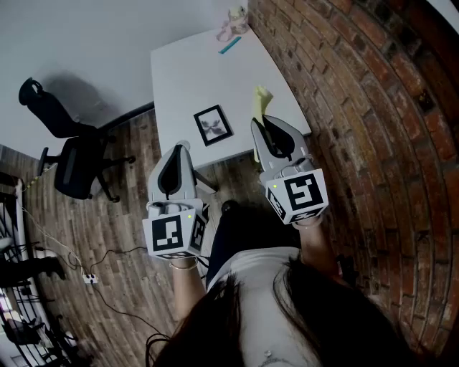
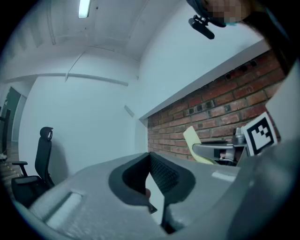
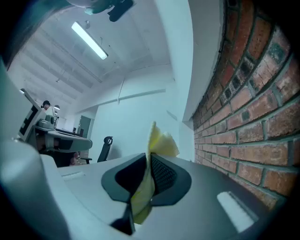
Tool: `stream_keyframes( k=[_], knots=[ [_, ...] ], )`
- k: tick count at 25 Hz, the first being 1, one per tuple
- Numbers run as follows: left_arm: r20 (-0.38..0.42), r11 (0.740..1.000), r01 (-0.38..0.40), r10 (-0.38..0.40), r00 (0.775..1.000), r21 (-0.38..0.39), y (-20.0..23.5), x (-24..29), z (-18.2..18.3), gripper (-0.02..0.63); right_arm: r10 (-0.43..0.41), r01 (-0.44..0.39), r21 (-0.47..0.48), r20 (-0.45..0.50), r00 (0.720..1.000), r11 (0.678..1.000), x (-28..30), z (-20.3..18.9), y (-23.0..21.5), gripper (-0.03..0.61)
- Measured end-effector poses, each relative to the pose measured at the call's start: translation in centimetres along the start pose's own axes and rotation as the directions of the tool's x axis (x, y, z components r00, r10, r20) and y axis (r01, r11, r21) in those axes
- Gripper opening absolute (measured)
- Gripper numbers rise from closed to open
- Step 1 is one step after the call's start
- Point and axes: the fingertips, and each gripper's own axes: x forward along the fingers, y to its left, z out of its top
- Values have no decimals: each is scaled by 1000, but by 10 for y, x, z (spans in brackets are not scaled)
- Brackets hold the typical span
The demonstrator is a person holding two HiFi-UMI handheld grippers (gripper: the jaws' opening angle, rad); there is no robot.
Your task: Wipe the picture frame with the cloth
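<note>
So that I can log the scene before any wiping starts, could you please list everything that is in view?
table: one, white, beside the brick wall
picture frame: one, black, flat on the table's near end
cloth: one, yellow, clamped in the right gripper
pen-like item: one, teal, far end of the table
small object: one, pale pink and cream, far table corner, too small to identify
office chair: one, black, on the wooden floor left of the table
brick wall: one, red-brown, right side
small box with cables: one, white, on the floor at lower left
left gripper: one, grey, shut, empty
right gripper: one, grey, shut on the cloth
</note>
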Motion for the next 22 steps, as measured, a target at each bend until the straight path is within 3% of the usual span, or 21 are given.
stream_keyframes(
  k=[22],
  knots=[
    [-140, 994, 87, -95, 986, -64, 64, 81, -36, 0, -33, 33, -5, -74, 997, 999, 98, -17, -7, 37]
  ],
)
